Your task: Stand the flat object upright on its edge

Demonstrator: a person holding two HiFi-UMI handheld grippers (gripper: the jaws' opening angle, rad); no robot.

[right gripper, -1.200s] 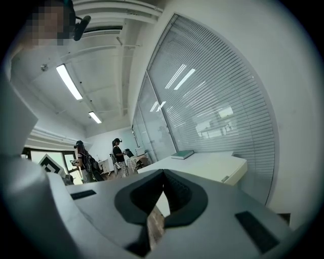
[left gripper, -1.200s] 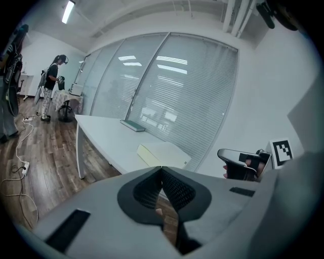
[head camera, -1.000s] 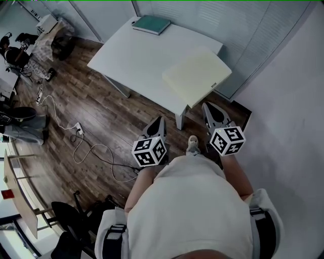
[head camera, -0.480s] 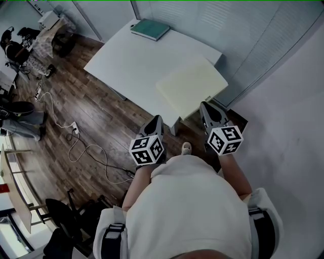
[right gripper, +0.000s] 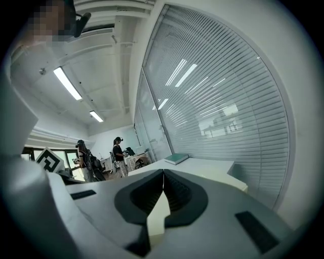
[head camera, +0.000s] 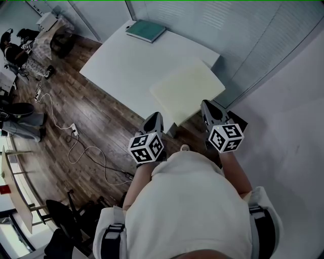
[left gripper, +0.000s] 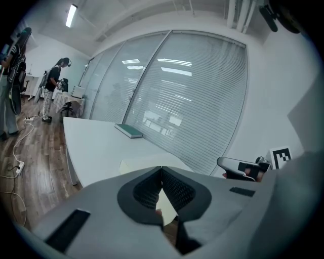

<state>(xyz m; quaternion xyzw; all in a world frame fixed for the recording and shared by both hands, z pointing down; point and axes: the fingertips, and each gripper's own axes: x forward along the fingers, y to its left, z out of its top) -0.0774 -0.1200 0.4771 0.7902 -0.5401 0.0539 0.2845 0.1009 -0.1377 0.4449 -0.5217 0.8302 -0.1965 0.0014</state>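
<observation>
Two people (right gripper: 119, 153) in right gripper view; cream board (head camera: 187, 93) whole in head view

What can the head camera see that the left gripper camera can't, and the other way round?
Only the head view: the wearer's white shirt and the marker cube on the left gripper. Only the left gripper view: the ceiling with its light strip. Both: the white table, the green book and the cream flat board lying on it.
</observation>
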